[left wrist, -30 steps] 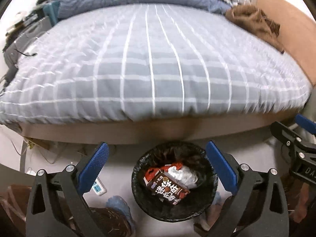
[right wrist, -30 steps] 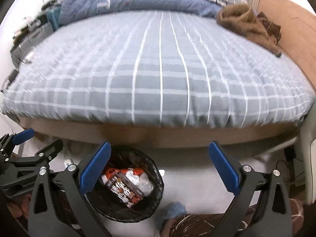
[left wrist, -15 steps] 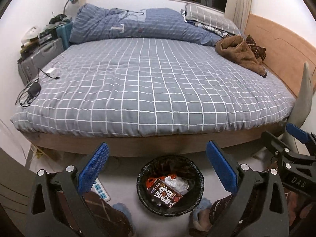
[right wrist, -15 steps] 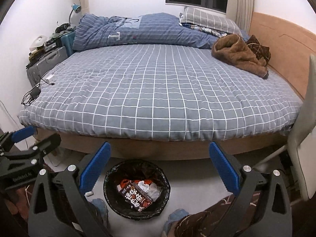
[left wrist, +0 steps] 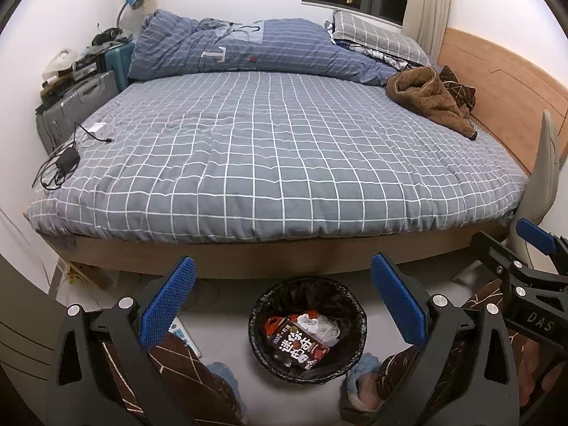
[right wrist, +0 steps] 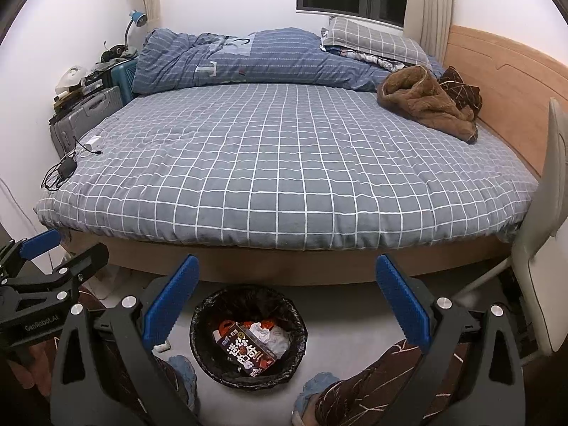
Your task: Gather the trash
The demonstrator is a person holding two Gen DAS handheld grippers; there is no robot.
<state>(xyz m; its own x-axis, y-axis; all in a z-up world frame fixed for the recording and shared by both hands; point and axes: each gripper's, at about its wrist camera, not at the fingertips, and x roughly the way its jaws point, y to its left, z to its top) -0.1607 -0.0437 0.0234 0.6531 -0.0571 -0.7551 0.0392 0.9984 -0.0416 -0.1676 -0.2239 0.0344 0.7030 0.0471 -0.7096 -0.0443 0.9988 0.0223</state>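
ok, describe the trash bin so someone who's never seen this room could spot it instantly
Find the big bed with the grey checked cover; on the floor just in front of its foot-side wooden edge stands the trash bin, between the person's feet. It is round and black-lined, the only container on the floor, with a dark snack box and crumpled white paper inside.

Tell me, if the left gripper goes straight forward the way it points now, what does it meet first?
Most likely the bed. The left gripper is open and empty, pointing across the floor gap at the mattress. The bin sits lower, probably under that line, though the fisheye makes depth uncertain.
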